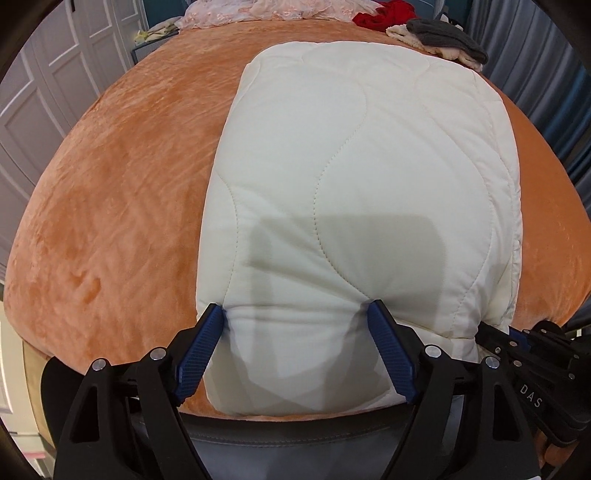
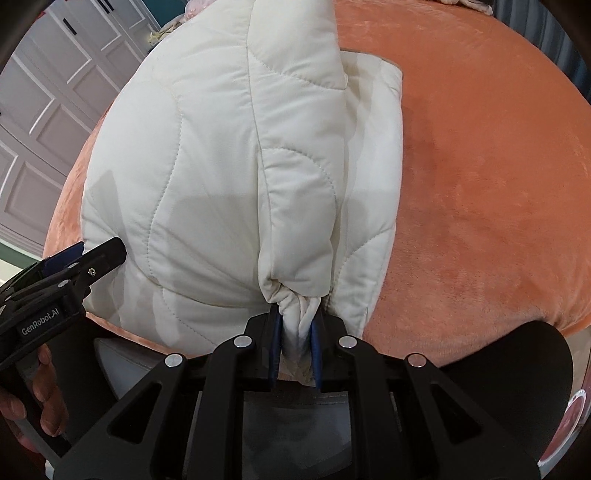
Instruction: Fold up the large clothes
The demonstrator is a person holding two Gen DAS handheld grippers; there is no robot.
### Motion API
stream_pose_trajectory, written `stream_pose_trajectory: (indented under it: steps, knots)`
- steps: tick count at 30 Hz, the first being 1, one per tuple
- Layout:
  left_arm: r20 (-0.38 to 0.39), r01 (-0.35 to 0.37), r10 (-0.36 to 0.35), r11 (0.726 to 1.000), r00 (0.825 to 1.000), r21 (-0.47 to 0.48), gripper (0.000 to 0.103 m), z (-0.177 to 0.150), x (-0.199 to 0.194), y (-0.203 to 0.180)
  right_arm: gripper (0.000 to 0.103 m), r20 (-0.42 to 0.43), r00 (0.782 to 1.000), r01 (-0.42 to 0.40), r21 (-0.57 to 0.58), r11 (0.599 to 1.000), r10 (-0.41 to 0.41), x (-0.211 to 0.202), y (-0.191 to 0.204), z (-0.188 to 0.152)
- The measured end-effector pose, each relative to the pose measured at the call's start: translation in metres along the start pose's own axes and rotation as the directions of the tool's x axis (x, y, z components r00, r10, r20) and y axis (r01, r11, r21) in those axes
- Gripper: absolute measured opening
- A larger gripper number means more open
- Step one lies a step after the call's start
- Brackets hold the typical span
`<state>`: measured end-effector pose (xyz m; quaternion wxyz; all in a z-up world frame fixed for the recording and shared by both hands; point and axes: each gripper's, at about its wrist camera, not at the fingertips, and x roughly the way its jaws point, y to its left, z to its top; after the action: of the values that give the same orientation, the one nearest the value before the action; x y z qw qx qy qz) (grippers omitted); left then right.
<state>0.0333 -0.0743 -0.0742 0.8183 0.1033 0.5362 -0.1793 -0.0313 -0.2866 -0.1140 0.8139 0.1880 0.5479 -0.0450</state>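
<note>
A cream quilted padded garment lies folded lengthwise on an orange plush bed cover. My left gripper is open, its blue pads on either side of the garment's near left end, touching the fabric without pinching it. My right gripper is shut on a bunched near corner of the same garment, whose upper layer is lifted a little off the layer below. The right gripper shows at the left wrist view's right edge, and the left gripper at the right wrist view's left edge.
At the far end of the bed lie a pale lace fabric, a red garment and a grey and cream knit pile. White panelled wardrobe doors stand left; blue curtains hang right.
</note>
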Motion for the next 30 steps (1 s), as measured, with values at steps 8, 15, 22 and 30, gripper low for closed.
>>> stream_pose_trajectory:
  steps: [8, 15, 22, 30]
  knots:
    - [0.014, -0.021, 0.021, 1.000, 1.000, 0.006, 0.078, -0.003, 0.005, -0.002, 0.011, 0.003, 1.000, 0.018, -0.016, 1.000, -0.018, 0.007, 0.009, -0.002]
    - [0.038, -0.042, 0.041, 0.999, 0.998, 0.013, 0.079, -0.004, 0.009, -0.005, 0.011, 0.015, 0.999, 0.051, -0.053, 0.997, -0.051, 0.012, 0.023, -0.002]
    - [0.049, 0.068, -0.065, 0.996, 0.997, -0.062, 0.082, -0.001, -0.017, 0.021, 0.026, 0.061, 0.997, -0.053, 0.061, 0.997, 0.049, -0.032, 0.014, -0.009]
    - [0.167, 0.113, -0.084, 0.979, 0.982, -0.170, 0.081, 0.052, -0.062, 0.068, 0.052, 0.256, 0.961, -0.132, 0.089, 0.987, 0.105, -0.102, 0.017, 0.039]
